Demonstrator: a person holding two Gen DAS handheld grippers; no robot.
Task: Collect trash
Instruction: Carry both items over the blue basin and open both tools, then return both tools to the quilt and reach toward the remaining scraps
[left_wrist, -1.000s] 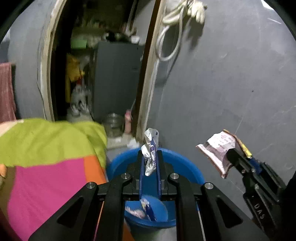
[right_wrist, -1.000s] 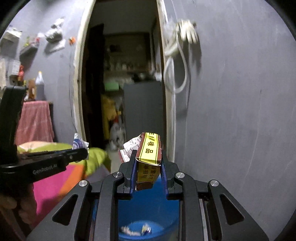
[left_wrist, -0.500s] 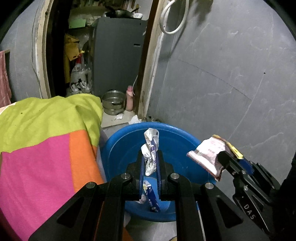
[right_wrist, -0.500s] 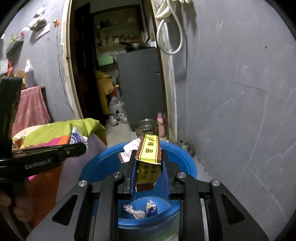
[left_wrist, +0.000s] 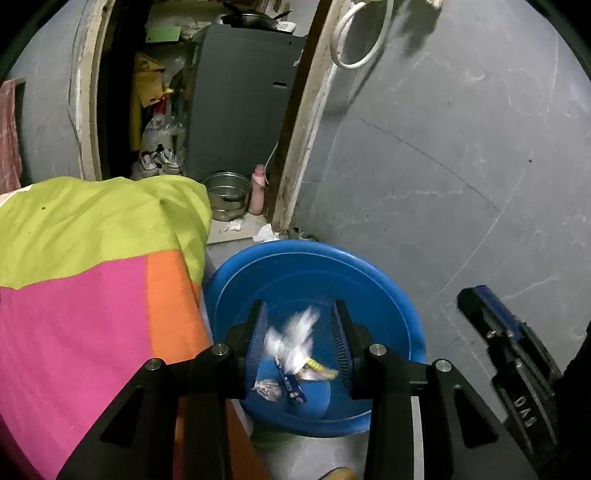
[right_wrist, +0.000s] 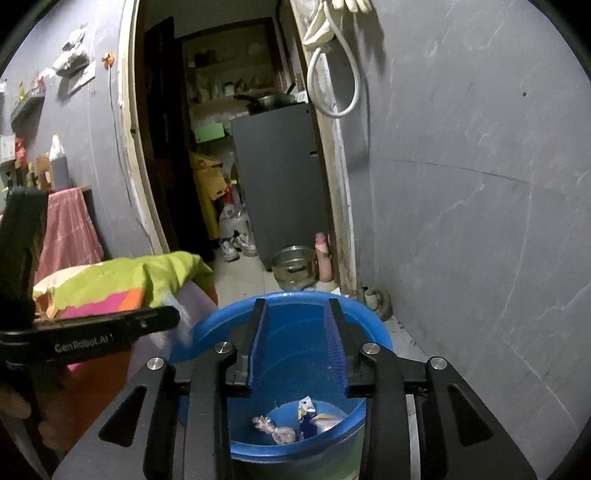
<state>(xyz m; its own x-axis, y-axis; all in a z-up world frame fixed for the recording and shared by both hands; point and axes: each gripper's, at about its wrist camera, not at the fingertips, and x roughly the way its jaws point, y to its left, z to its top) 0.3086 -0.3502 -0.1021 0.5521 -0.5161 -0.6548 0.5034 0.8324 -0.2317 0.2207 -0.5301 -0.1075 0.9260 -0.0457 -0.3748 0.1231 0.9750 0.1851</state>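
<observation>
Both tools hang over the round blue plastic basin (left_wrist: 310, 258), which fills the lower centre of each wrist view, and the collecting looks well along: several crumpled wrappers (right_wrist: 275, 430) already lie in its bottom, low in the right wrist frame, next to a blue-and-white packet (right_wrist: 306, 413). The left gripper (left_wrist: 300, 332) stands wide open, its blue ribbed pads well apart, and between them a blurred white crumpled wrapper (left_wrist: 295, 339) appears to be in free fall toward the basin (the blur suggests it touches neither pad, though I cannot be certain). The right gripper (right_wrist: 297, 347) is likewise spread wide and holds nothing; only basin shows between its pads. Judging from this, the drop-off step is at its end, and what remains is any further litter elsewhere, none of which I can pick out with confidence in these views beyond some white scraps (left_wrist: 266, 232) on the floor near the doorway, centre of the left frame.
</observation>
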